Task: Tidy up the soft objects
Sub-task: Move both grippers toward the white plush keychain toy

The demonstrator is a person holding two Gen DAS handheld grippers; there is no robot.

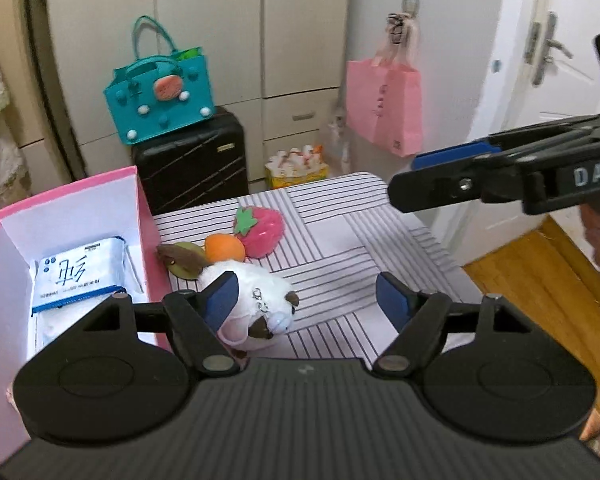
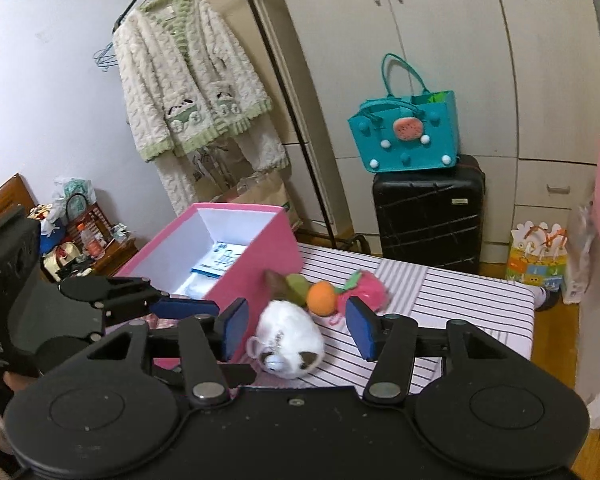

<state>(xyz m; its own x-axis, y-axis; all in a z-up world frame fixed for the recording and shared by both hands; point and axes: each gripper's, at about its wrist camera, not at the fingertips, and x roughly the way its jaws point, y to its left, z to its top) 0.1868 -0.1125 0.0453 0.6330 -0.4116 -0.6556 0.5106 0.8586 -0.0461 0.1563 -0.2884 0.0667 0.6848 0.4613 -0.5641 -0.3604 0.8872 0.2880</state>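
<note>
**Soft toys waiting by the pink box**

A striped surface (image 1: 340, 240) is carrying a pink box (image 1: 144, 216) and a little bunch of soft toys; the box is sitting at the left edge of the surface, and it is lying open at the top; a blue and white packet (image 1: 80, 276) is lying inside it on the white floor of the box.

The toys are lying just beside the box wall, near the left side of the surface; a white fluffy toy (image 1: 256, 300) is lying closest to the cameras; a round orange toy (image 1: 224, 248) is touching it at the back; a pink strawberry toy (image 1: 262, 232) is resting right behind the orange one; a brown and green toy (image 1: 182, 260) is lying between the orange one and the box.

The left hand-held gripper (image 1: 310, 300) is hanging over the surface with its blue pads spread apart and nothing between them; the white fluffy toy is peeking out from behind its left finger; I cannot tell if they are touching.

The right hand-held gripper (image 2: 298, 326) is also standing released; in its own view the white fluffy toy is showing in the gap between its pads, but the pads are not pressing on it.

Behind the surface a black suitcase (image 2: 428, 216) is standing with a teal bag (image 2: 404, 136) on top.
</note>
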